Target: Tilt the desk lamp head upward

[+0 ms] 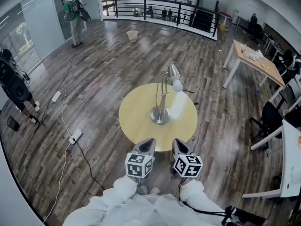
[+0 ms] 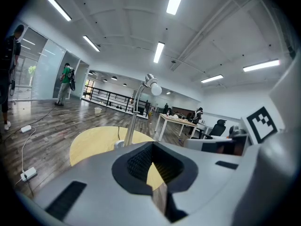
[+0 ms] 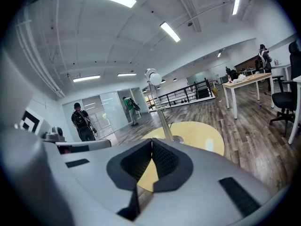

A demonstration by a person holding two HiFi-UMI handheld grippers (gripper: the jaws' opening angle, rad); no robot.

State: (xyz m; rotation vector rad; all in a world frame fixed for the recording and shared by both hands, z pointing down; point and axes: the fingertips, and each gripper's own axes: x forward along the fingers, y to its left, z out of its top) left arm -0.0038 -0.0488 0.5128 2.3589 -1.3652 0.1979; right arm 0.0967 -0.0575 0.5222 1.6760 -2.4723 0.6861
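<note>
A silver desk lamp (image 1: 160, 115) stands near the middle of a round yellow table (image 1: 136, 121). Its head (image 1: 174, 71) sits atop the thin stem, with the white bulb (image 1: 177, 85) facing down and right. My left gripper (image 1: 147, 144) and right gripper (image 1: 179, 145) hover side by side at the table's near edge, both shut and empty, well short of the lamp. In the left gripper view the lamp head (image 2: 150, 80) rises above the shut jaws of my left gripper (image 2: 151, 149). The right gripper view shows the bulb (image 3: 154, 78) and the lamp base (image 3: 177, 139) beyond my right gripper (image 3: 151, 142).
A wooden desk (image 1: 257, 62) with clutter stands at the right, with a black office chair (image 1: 271, 115) and a white desk (image 1: 291, 159) nearer. A power strip (image 1: 75, 136) and cable lie on the floor at left. A person (image 1: 73, 14) stands far back left, near a bin (image 1: 132, 35).
</note>
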